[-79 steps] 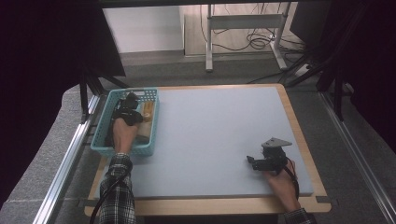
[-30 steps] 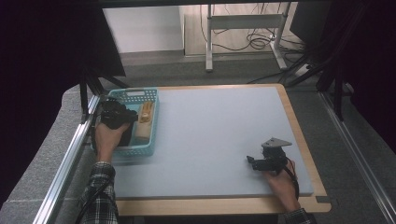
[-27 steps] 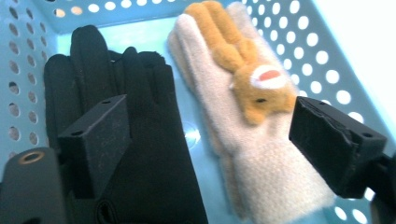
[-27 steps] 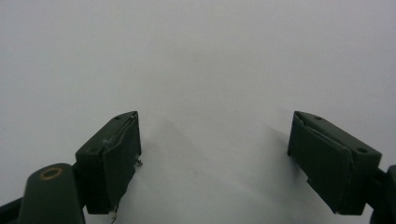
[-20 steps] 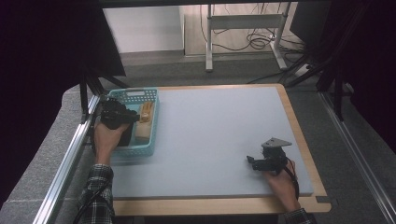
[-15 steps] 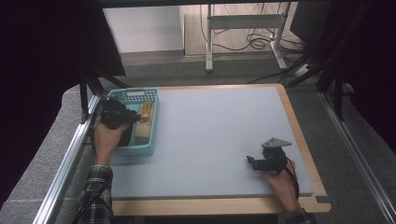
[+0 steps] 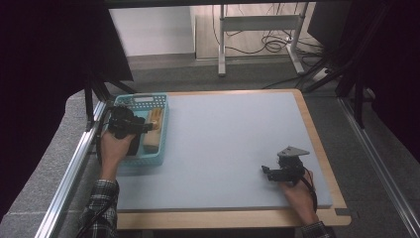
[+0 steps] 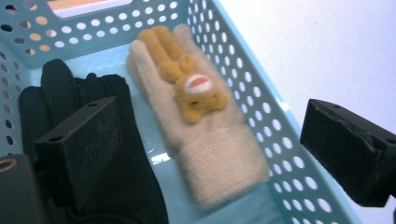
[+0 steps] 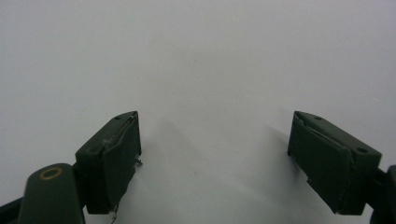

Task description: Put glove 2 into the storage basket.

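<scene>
Basically left gripper hovering over the blue basket at the bench's left edge, jaws just opened wide with nothing between them, cream bunny glove dropped beside the black glove, right gripper parked open, empty.

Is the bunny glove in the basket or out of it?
In. The bunny glove lies flat inside the blue basket, beside a black glove.
</scene>
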`<state>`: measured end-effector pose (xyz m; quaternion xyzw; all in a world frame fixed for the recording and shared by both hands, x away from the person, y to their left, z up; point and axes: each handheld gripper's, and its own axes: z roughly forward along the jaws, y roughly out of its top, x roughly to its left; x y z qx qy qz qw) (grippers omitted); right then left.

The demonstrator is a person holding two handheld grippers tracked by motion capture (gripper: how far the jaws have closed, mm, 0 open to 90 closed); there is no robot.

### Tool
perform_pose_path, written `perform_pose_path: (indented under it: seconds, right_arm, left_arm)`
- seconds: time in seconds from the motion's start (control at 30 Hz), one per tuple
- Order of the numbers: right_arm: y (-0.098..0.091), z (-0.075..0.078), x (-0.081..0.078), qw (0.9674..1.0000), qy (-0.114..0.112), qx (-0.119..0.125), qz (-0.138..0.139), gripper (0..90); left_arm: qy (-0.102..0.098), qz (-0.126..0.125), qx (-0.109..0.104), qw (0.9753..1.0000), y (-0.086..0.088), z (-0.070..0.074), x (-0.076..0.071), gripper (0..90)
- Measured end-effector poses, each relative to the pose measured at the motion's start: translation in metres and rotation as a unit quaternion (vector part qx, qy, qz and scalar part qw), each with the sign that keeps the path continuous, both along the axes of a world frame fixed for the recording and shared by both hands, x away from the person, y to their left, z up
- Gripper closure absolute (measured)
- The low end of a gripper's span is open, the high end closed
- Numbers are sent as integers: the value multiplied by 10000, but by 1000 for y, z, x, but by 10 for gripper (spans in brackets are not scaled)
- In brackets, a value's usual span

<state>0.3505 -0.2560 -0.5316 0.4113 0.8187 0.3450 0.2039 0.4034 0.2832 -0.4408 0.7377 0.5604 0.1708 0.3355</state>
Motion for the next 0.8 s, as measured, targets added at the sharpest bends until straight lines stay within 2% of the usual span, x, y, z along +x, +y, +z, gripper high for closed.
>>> perform_pose_path:
  seconds: [0.27,0.47,0.8]
  right_arm:
    - [0,0,0,10000,-1,-4,1,167]
    - [0,0,0,10000,-3,-9,2,167]
    - [0,0,0,10000,-2,-9,2,167]
  left_arm:
    - [-106,-182,-27,9998,-9,5,-8,34]
    - [-205,-333,72,9992,-19,9,-15,14]
    - [-280,-560,122,9980,-37,7,-24,7]
